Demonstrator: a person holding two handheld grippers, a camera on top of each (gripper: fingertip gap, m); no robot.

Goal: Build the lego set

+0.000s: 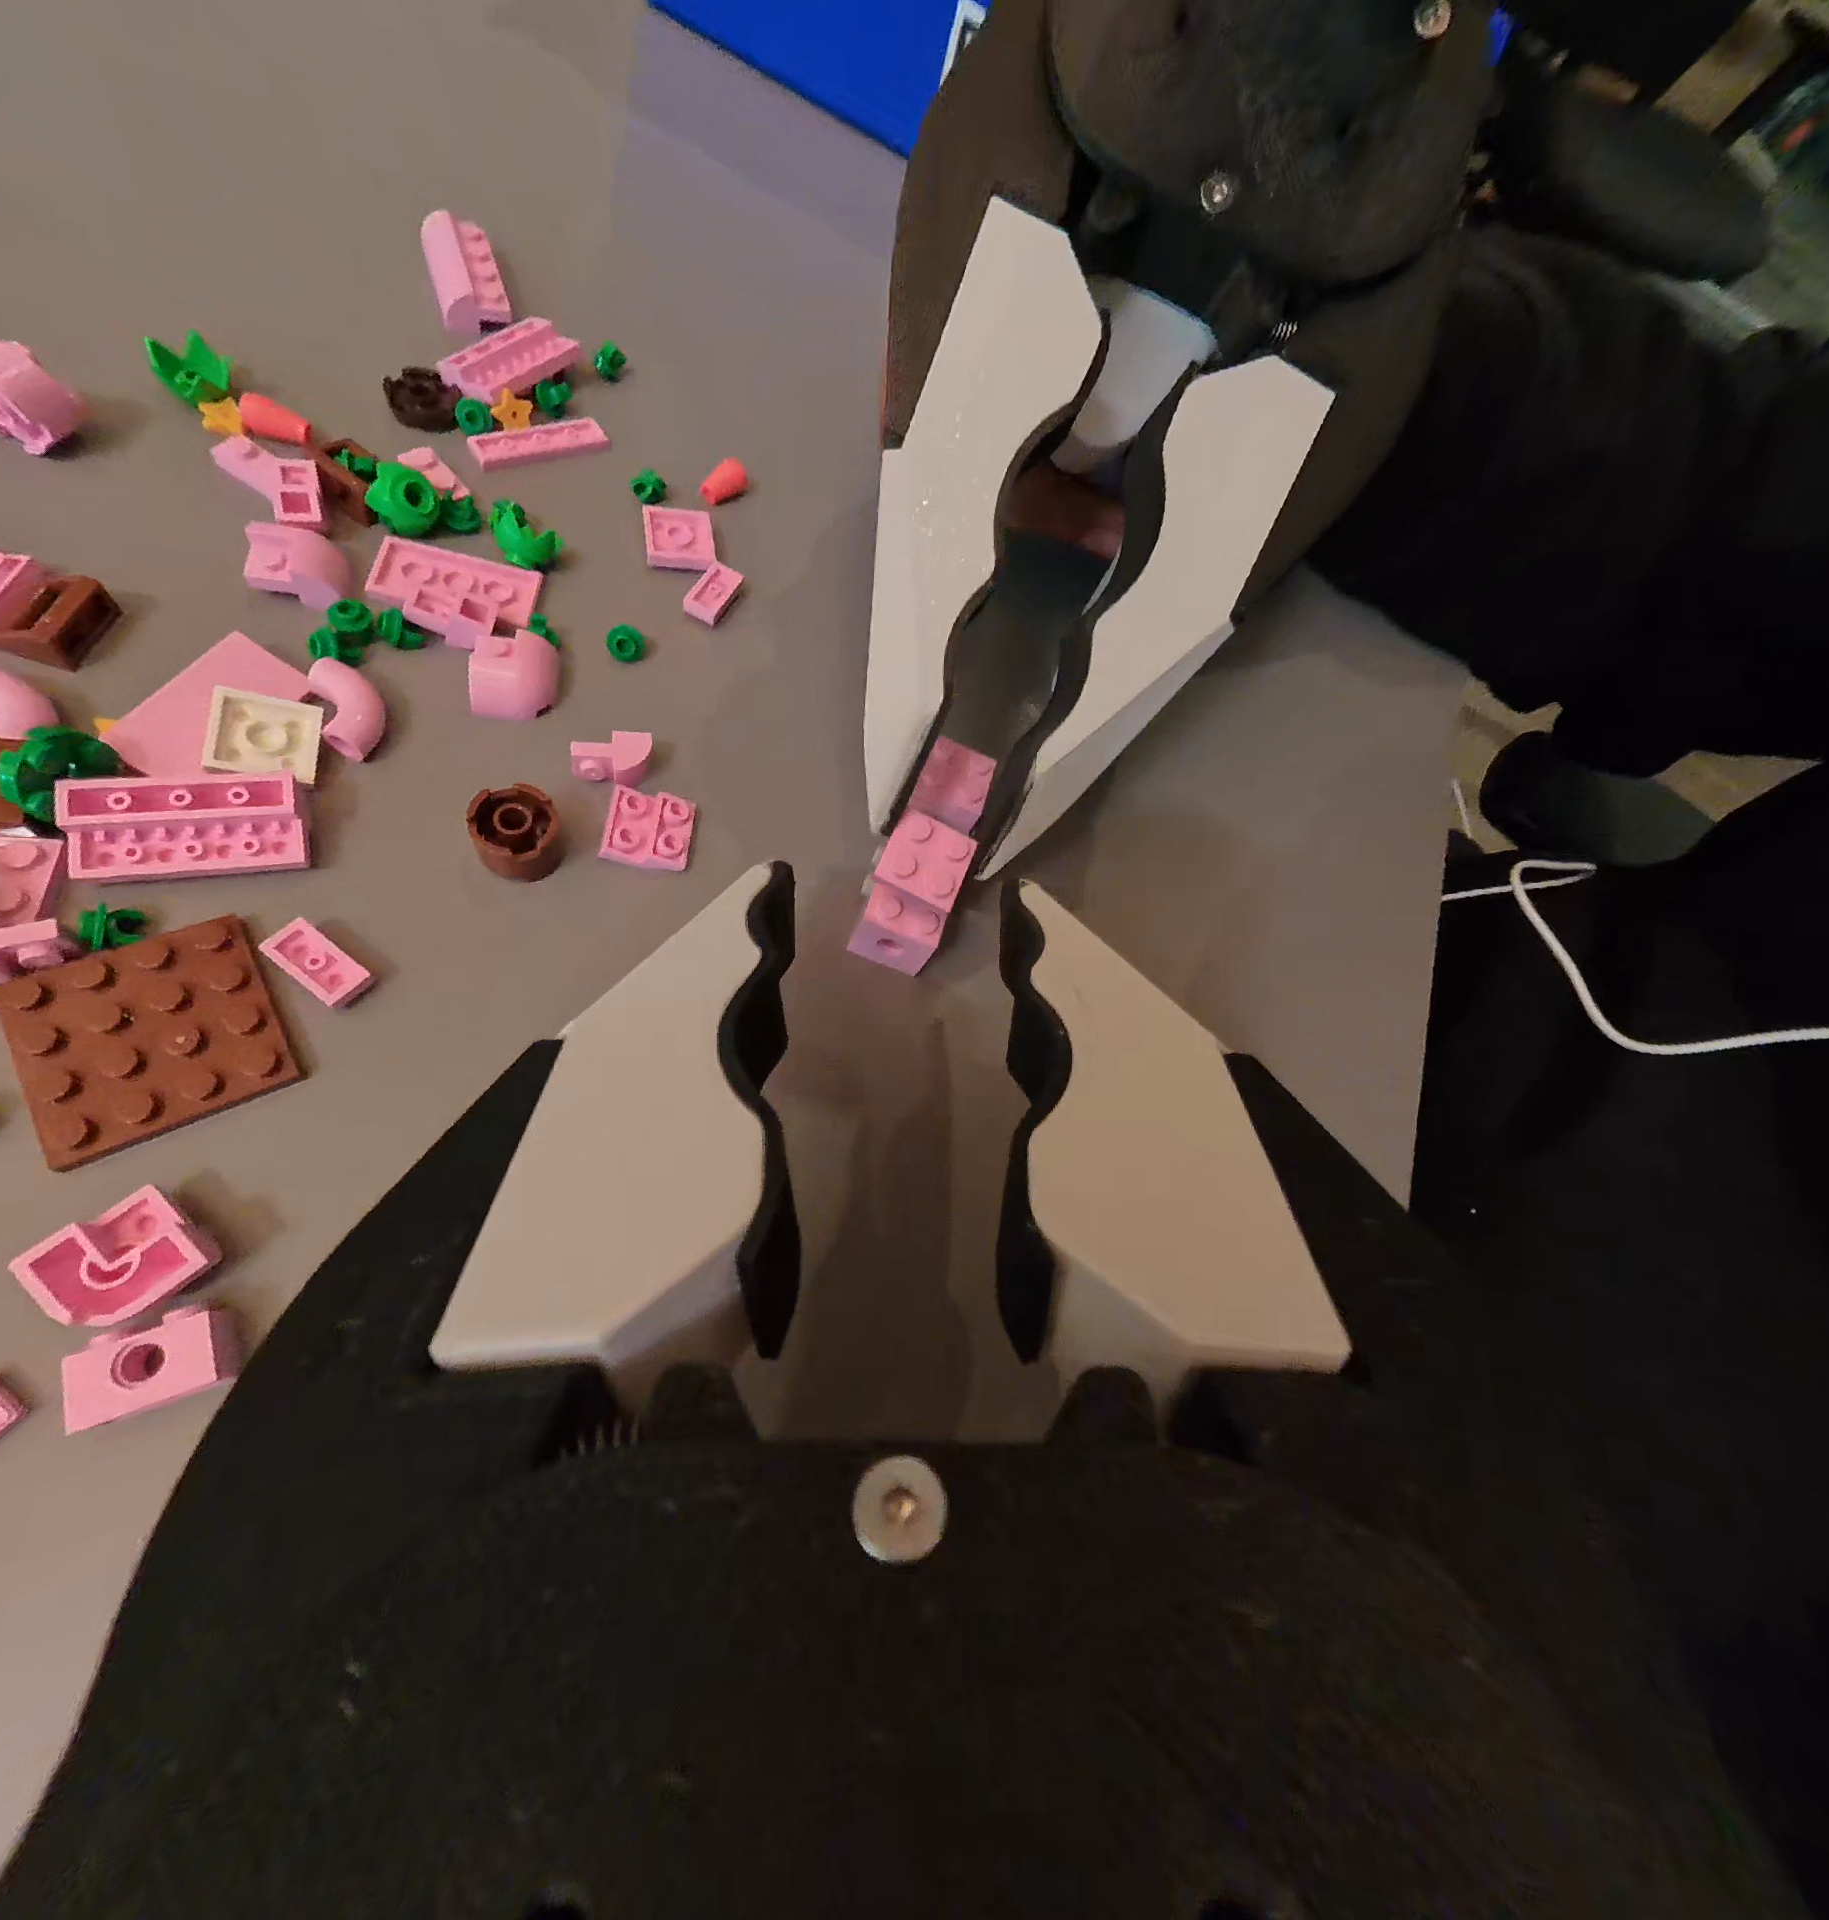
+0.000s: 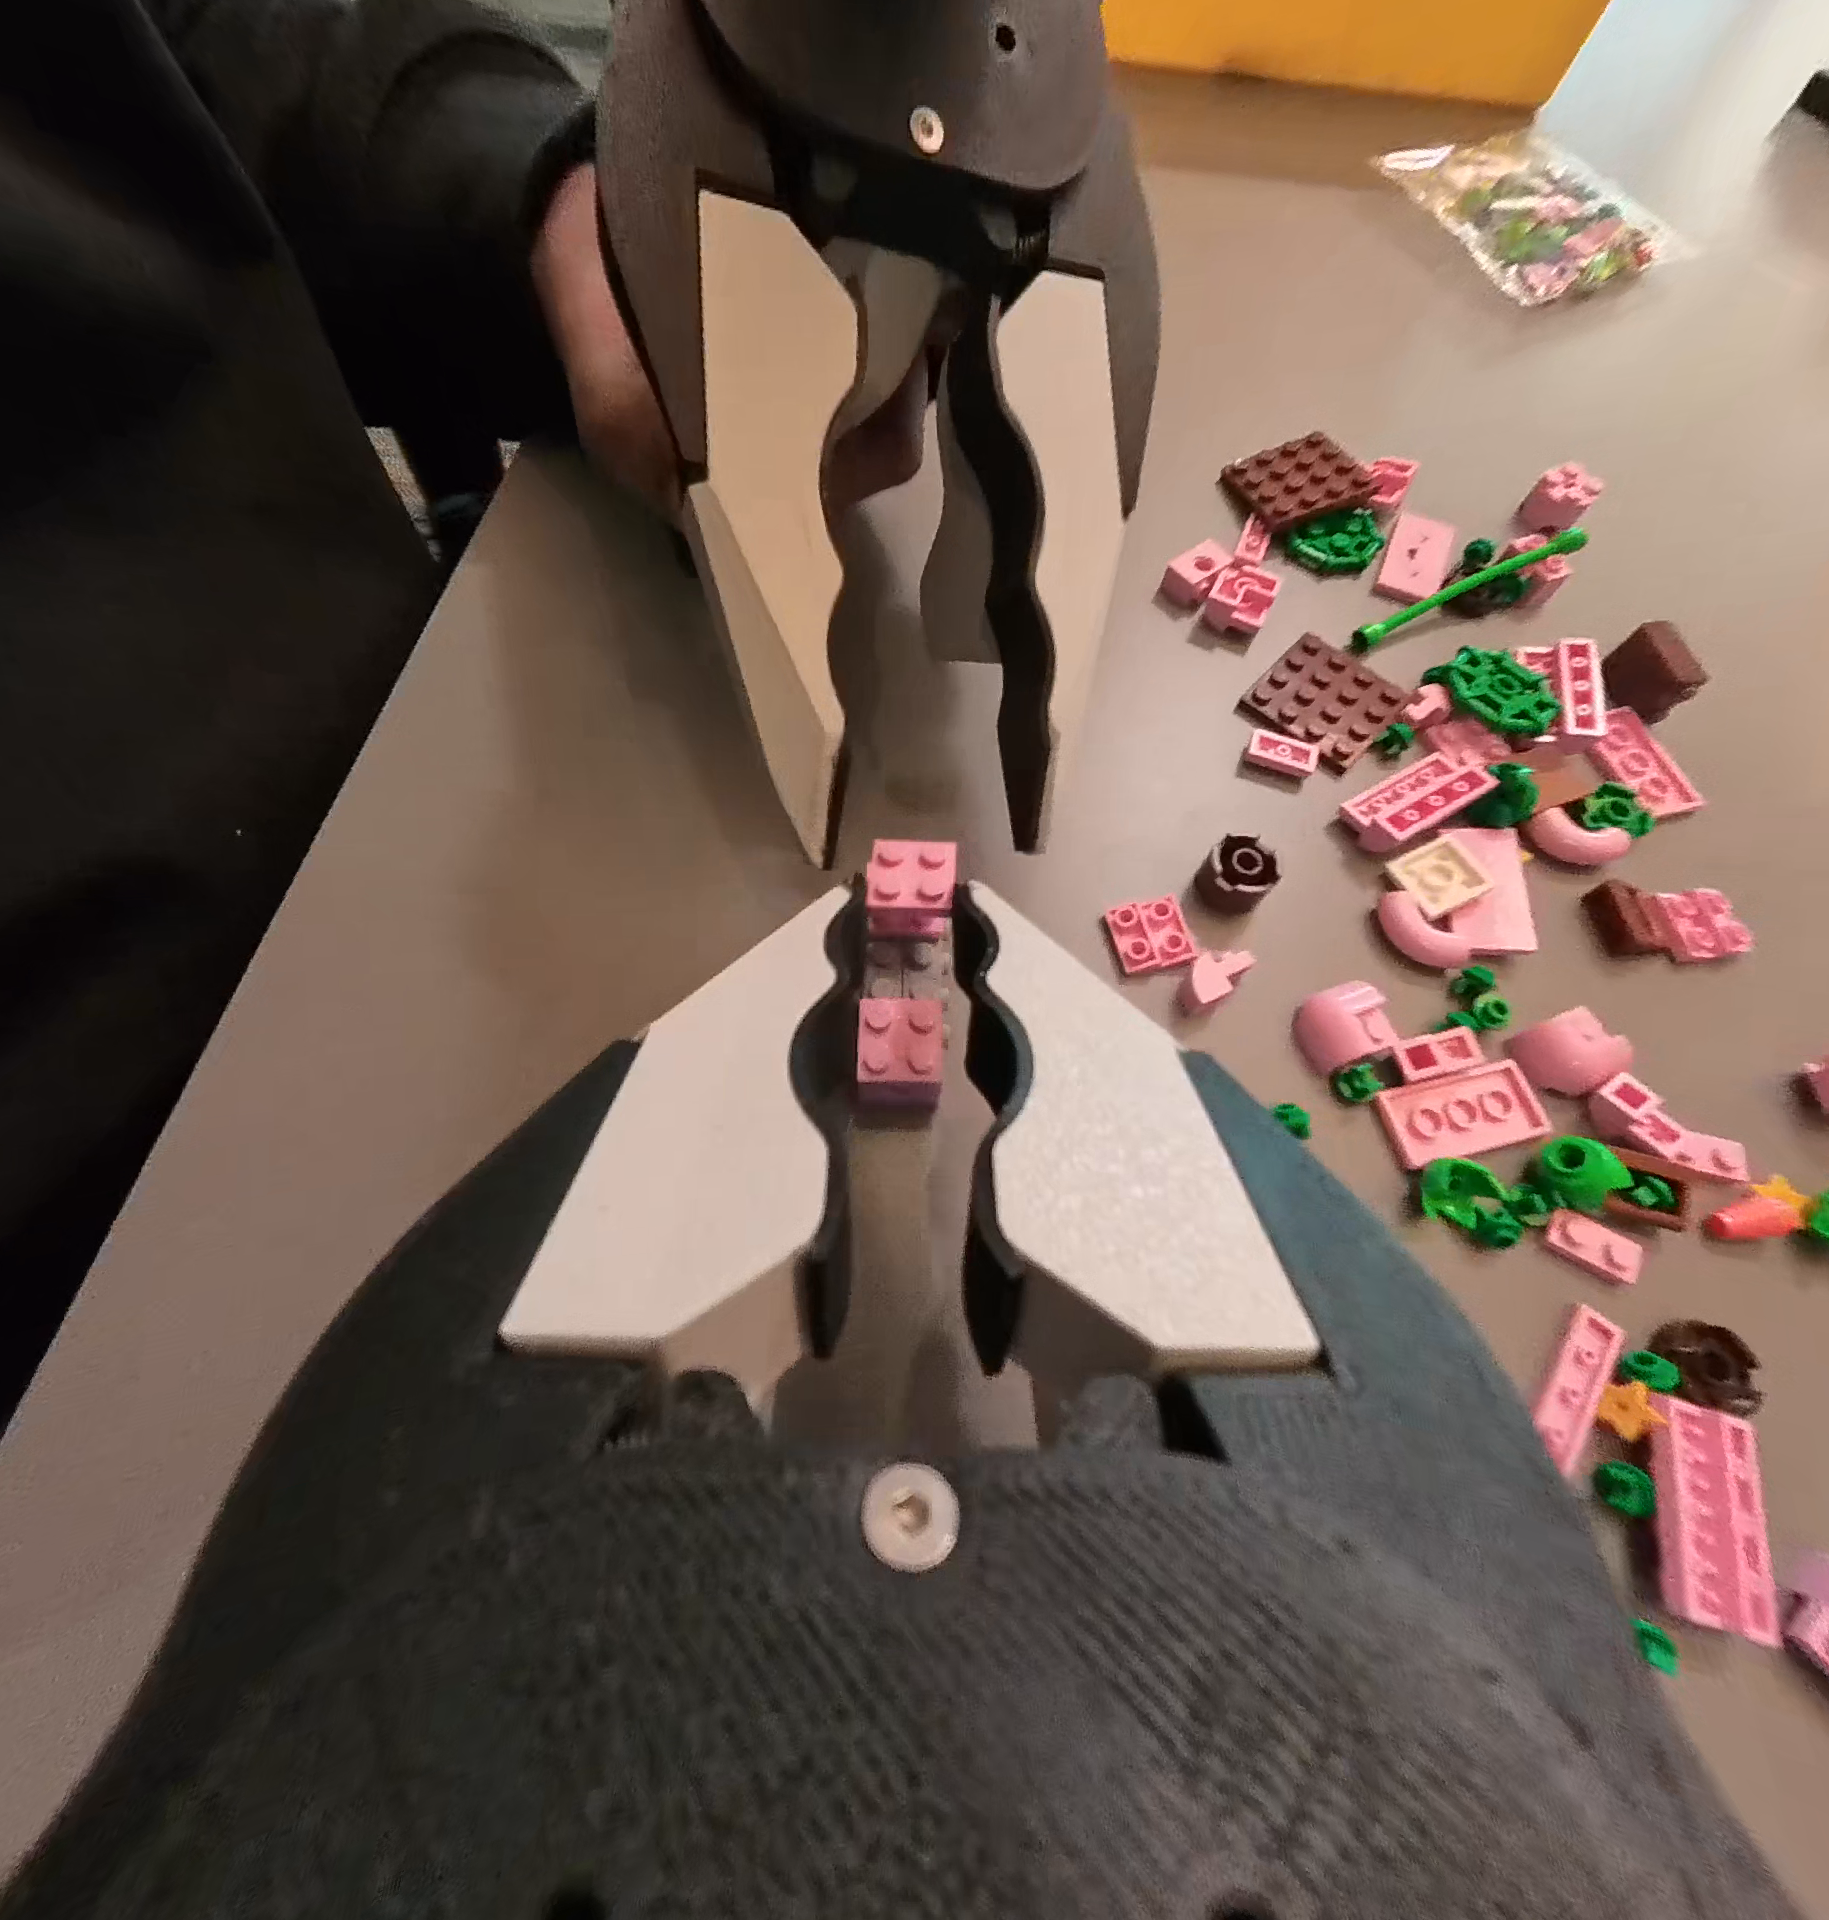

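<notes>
On grey table [image 1: 1253, 831], we grip the pink brick stack [image 2: 899, 977] in our right gripper [image 2: 905, 904] near its edge, left gripper [image 1: 894, 883] wide and empty; careless closing could split the stack.

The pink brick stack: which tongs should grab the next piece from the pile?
Probably the left tongs. They are open and empty, with the loose pile on their side of the table. The right tongs are shut on the pink brick stack, so they are busy.
</notes>
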